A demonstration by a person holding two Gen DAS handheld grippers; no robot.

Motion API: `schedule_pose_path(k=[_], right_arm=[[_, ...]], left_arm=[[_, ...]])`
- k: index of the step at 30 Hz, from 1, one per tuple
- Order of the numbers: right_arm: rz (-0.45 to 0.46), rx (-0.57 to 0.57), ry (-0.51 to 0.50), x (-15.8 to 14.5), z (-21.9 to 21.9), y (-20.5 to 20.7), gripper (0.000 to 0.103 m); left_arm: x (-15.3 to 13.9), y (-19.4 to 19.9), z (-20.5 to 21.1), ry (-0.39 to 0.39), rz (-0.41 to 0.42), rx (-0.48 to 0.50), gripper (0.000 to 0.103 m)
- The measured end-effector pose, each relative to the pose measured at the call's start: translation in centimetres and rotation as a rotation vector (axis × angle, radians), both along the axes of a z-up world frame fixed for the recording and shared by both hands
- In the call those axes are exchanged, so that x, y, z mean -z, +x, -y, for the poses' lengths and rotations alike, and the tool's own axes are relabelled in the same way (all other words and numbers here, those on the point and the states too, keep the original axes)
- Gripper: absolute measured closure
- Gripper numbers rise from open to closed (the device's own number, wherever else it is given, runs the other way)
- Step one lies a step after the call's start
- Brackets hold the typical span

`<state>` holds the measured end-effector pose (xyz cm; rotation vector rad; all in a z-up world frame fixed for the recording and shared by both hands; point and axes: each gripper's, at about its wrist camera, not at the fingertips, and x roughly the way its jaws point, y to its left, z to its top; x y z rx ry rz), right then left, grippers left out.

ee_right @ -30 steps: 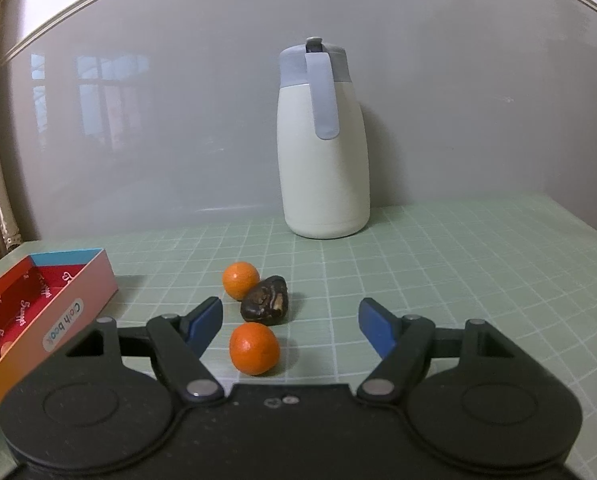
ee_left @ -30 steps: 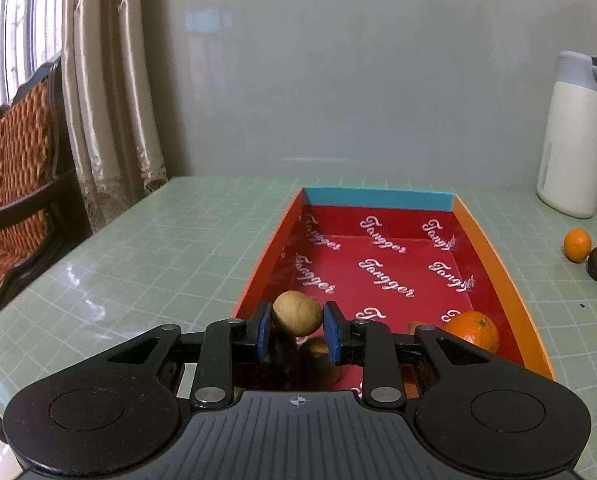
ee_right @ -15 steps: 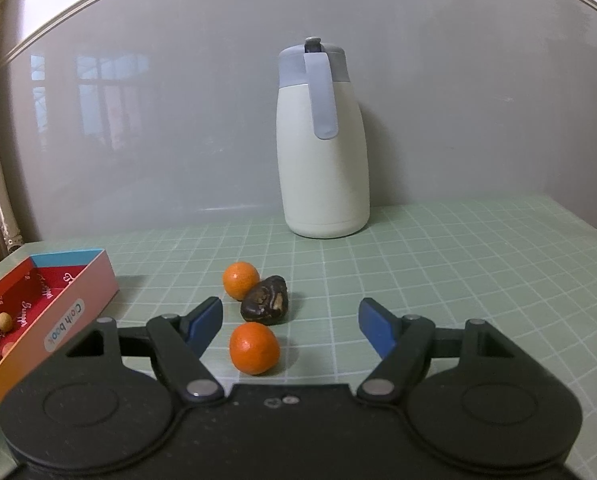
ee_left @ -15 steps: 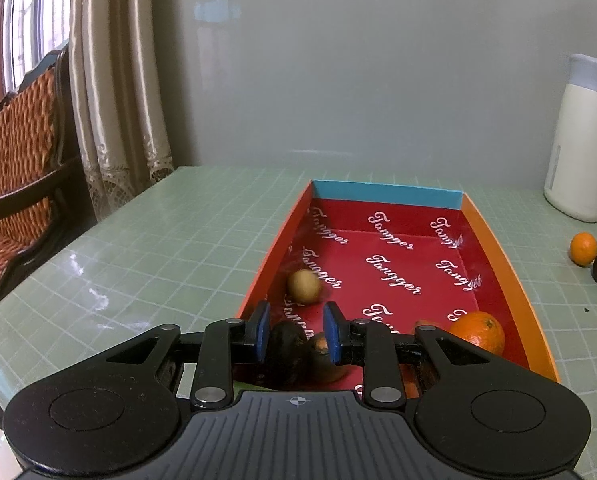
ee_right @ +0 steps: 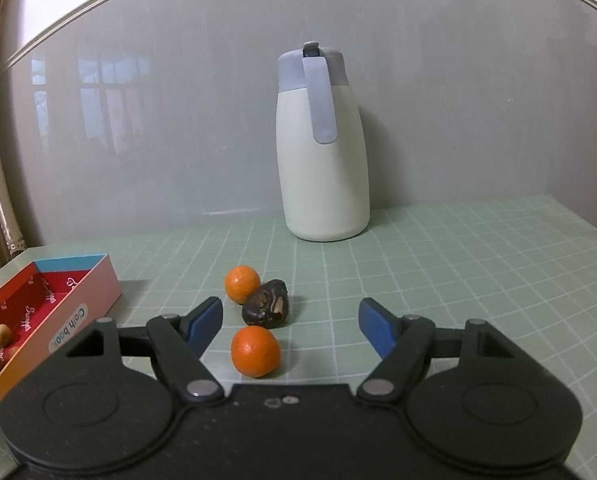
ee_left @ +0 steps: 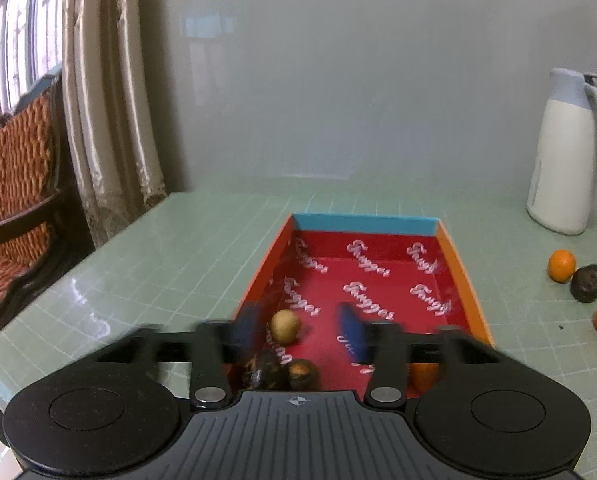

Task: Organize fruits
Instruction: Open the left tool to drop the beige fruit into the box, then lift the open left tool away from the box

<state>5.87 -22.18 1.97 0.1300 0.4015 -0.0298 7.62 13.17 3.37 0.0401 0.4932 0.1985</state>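
Observation:
My left gripper [ee_left: 300,330] hangs over the near end of the red-lined box [ee_left: 364,224]; its jaws are opening and its blue fingers [ee_left: 352,332] are blurred. A small tan fruit [ee_left: 285,326] lies loose on the box floor between them, not pressed. Close under the gripper lie a dark fruit [ee_left: 264,372], a small brownish fruit [ee_left: 302,374] and a half-hidden orange [ee_left: 424,376]. My right gripper [ee_right: 289,314] is open above the table. Just ahead of it lie a near orange [ee_right: 255,351], a dark wrinkled fruit [ee_right: 265,309] and a far orange [ee_right: 241,284].
A white jug with a grey-blue lid [ee_right: 322,160] stands against the back wall, behind the loose fruit. The box [ee_right: 78,280] lies to the left of the right gripper. A curtain [ee_left: 110,120] and a wicker chair [ee_left: 14,184] stand past the table's left edge.
The left gripper held the tan fruit a second ago; the fruit dropped onto the box floor, and the jaws have now swung apart. The right gripper and loose fruit are unchanged.

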Motion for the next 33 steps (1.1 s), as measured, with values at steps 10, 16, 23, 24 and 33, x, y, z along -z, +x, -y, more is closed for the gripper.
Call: schedule_pose_path(k=[10,16,23,24,33], right_arm=[[0.005,0.011,0.007,-0.2,1.0,-0.4,0.028],[0.007,0.035,0.019,-0.4,2.3,-1.0,0.028],[0.010,0.065,0.027,-0.4,4.0,-2.0,0.028],[0.010,0.067,0.028,-0.4,4.3,-2.1,0.028],[-0.001,0.057,0.038,0.0,6.3,-3.6,0.028]], left_arm=[[-1.7,-1.2,3.4,0.061,0.057,0.055,0.011],[-2.0,-1.8,6.2,0.091,0.071,0.113,0.004],[-2.1,-2.7,9.4,0.087,0.062,0.188,0.001],[-2.1,-2.8,9.8,0.087,0.061,0.198,0.001],[-1.1,-4.6,13.7,0.077,0.029,0.292,0.000]])
